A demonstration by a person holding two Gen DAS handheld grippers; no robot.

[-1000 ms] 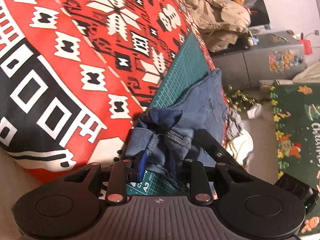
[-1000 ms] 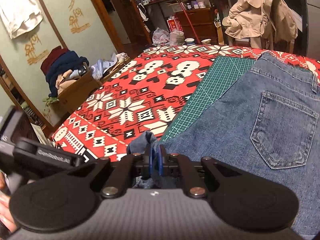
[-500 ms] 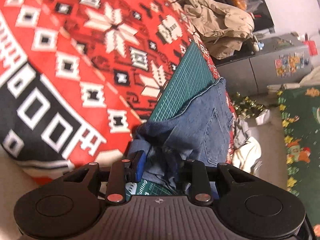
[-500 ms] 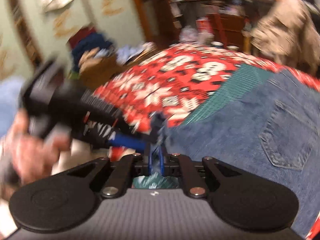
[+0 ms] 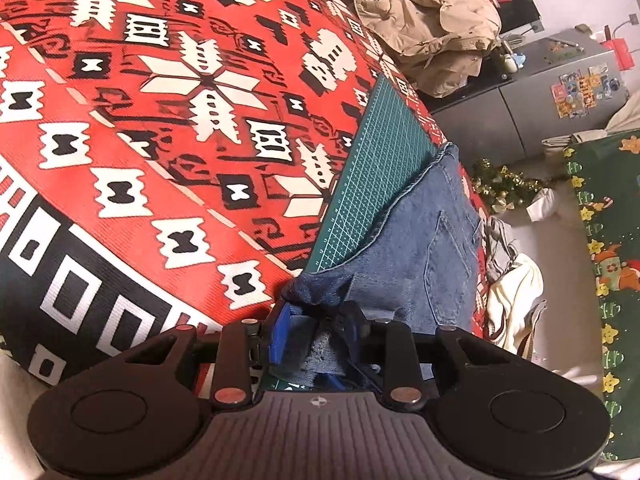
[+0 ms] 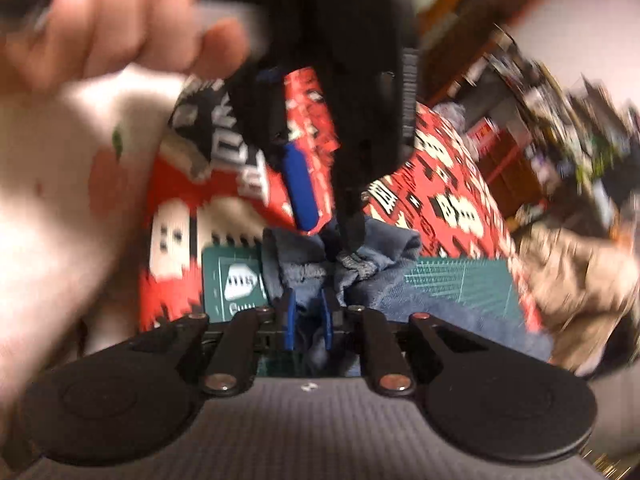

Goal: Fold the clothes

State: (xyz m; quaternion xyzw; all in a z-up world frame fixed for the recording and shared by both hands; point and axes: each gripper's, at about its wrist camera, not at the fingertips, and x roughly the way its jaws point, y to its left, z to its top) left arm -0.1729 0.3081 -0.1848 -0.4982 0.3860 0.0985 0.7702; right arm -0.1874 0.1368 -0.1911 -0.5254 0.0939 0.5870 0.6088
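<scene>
Denim jeans (image 5: 420,248) bunched at one end on the green mat (image 5: 376,184).
Your left gripper (image 5: 316,332) and right gripper (image 6: 308,320) each pinch denim there, apparently to carry a fold.

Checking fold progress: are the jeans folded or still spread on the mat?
Mostly spread. The jeans lie flat on the green mat, back pocket up; only the near end is bunched between the left tongs. No fold is visible.
</scene>
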